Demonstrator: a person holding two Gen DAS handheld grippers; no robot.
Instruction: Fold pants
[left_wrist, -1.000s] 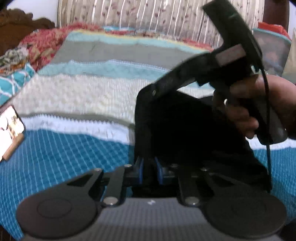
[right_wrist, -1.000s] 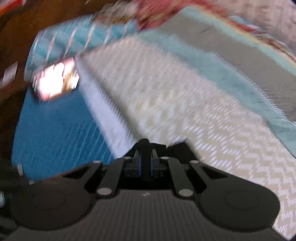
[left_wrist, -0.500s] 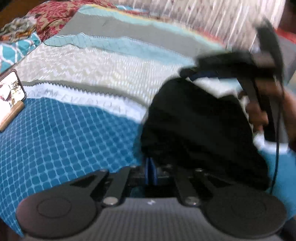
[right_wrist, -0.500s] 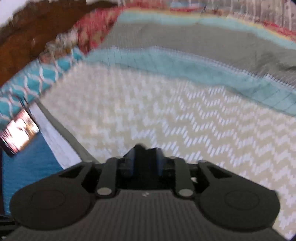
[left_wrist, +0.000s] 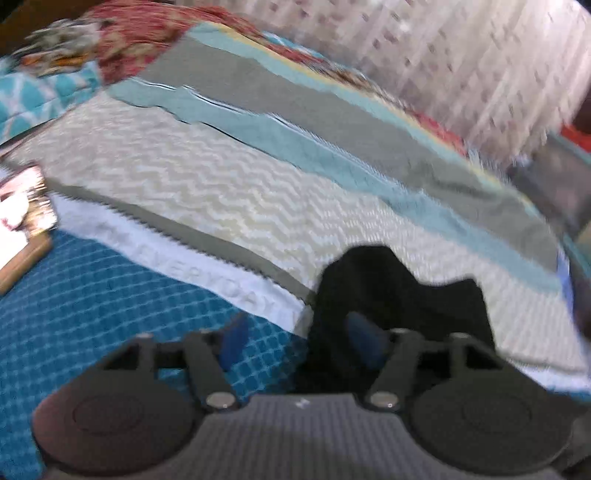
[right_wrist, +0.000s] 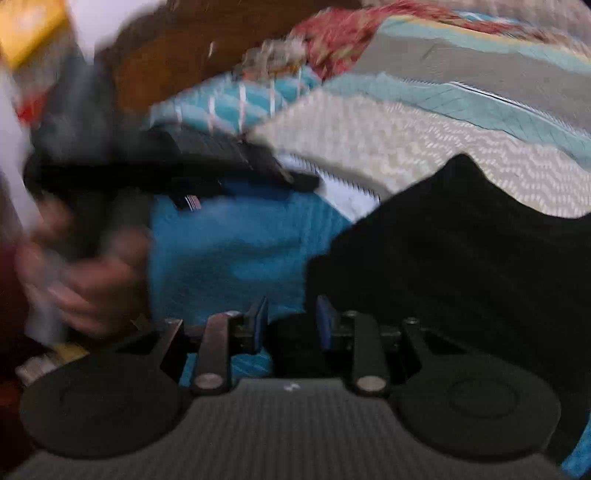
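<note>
The black pants (left_wrist: 399, 288) lie folded in a dark heap on the striped bedspread, low and right of centre in the left wrist view. My left gripper (left_wrist: 299, 339) is open just above their near left edge, blue pads apart. In the right wrist view the pants (right_wrist: 461, 251) fill the right side. My right gripper (right_wrist: 291, 325) is open and empty at their left edge. The other hand-held gripper (right_wrist: 166, 173) shows blurred at the left of that view.
The bedspread (left_wrist: 258, 192) has blue, white, cream, teal and grey bands. A phone (left_wrist: 22, 236) lies at the bed's left edge. Patterned pillows (left_wrist: 74, 70) and a wooden headboard (right_wrist: 177, 62) are at the far end. A curtain (left_wrist: 461, 74) hangs behind.
Both grippers were shut on the pants and have opened, letting go. The pants have dropped onto the bed. The right gripper has swung away to the right of the pants.
</note>
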